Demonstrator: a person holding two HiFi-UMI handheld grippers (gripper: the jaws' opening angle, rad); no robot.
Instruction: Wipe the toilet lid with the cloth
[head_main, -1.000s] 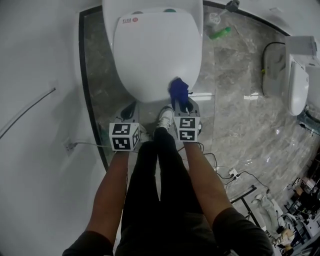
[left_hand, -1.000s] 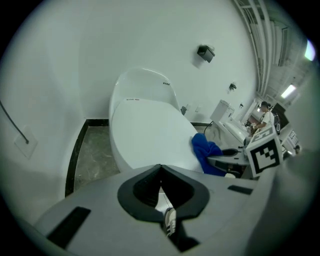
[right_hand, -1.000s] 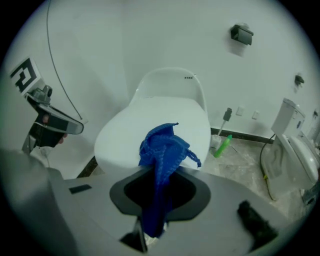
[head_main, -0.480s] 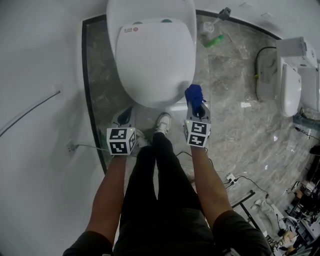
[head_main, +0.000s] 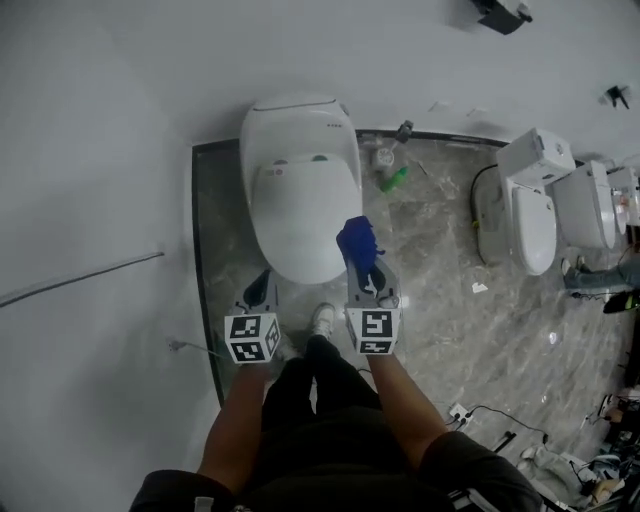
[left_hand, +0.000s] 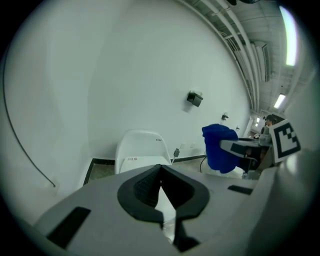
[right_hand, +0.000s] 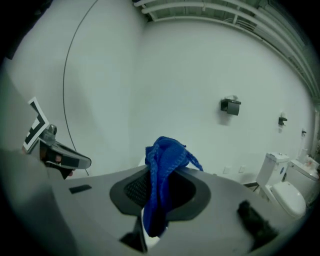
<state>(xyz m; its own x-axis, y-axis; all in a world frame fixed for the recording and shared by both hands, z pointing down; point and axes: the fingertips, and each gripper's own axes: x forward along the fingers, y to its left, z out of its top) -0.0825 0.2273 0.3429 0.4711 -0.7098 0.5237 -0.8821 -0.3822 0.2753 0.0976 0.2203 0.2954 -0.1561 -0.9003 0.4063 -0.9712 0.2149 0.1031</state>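
My right gripper (head_main: 365, 270) clamps the crumpled blue cloth (head_main: 356, 238) beside the glossy white toilet lid (head_main: 300, 215), left gripper (head_main: 262, 288) closed empty; wiping contact, I reckon, comes next.

head view: toilet (head_main: 300, 125) upper centre, back against the wall, lid (head_main: 305, 220) on top. left gripper (head_main: 262, 285) below the lid's lower left edge, right gripper (head_main: 366, 270) at its lower right, cloth (head_main: 357, 240) between its jaws. shoe (head_main: 321, 320) on the floor between both grippers. bottle (head_main: 393, 180) on the floor just right of the toilet, second toilet (head_main: 530, 215) further right, third toilet (head_main: 590, 205) beside it at the frame's right edge
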